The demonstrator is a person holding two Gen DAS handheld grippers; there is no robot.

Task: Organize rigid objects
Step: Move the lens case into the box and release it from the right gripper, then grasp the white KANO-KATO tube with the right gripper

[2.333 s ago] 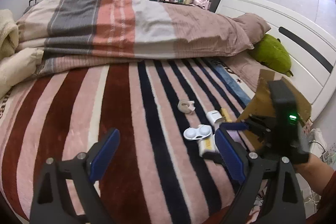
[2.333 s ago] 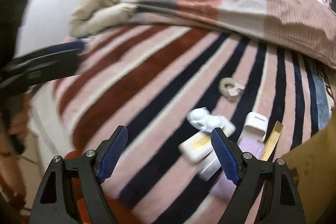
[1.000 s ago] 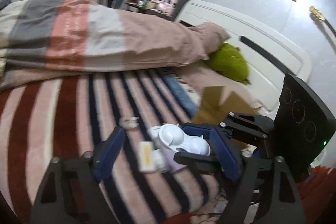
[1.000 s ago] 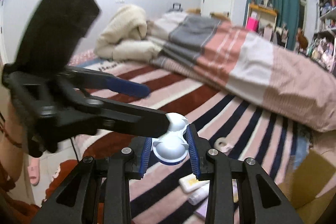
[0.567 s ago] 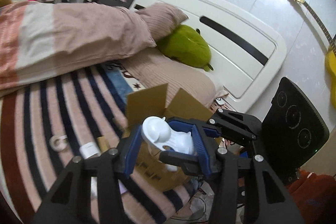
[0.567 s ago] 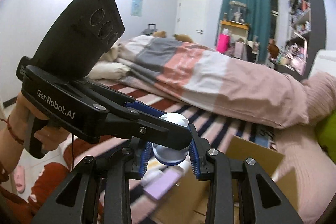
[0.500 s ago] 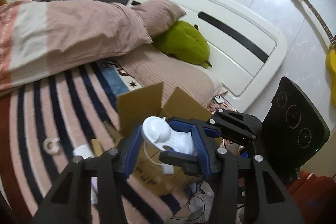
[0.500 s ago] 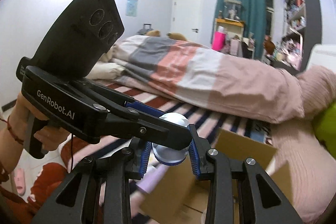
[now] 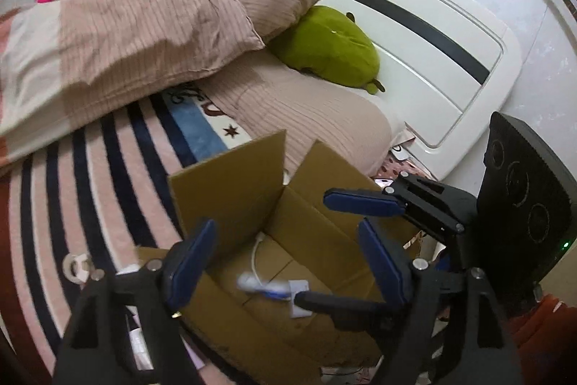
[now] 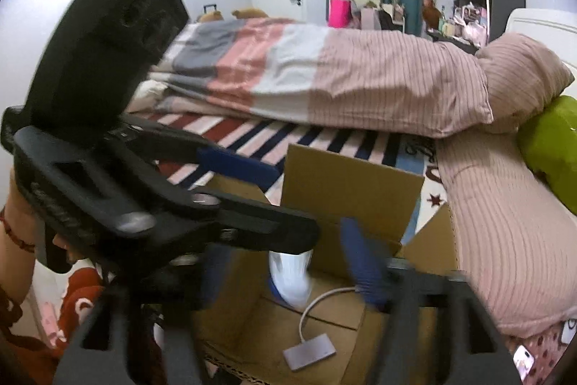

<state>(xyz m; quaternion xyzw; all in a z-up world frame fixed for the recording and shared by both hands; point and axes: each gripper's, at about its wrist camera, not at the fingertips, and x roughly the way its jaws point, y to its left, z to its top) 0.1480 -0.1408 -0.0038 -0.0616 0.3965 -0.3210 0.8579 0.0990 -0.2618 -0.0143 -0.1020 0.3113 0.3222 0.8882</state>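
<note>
Both grippers released since half a second ago: my left gripper (image 9: 285, 262) and right gripper (image 10: 288, 271) now stand wide open, holding nothing. White case (image 10: 291, 280) is blurred inside the open cardboard box (image 9: 230, 183), beside a white cable with adapter (image 10: 309, 351). Tape roll (image 9: 75, 267) lies left of the box on the striped blanket (image 9: 90, 161).

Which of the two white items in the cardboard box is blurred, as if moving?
The rounded white case, a blurred streak beside the flap below the open left gripper and right gripper. The flat adapter with its cable lies sharp on the cardboard box floor.
</note>
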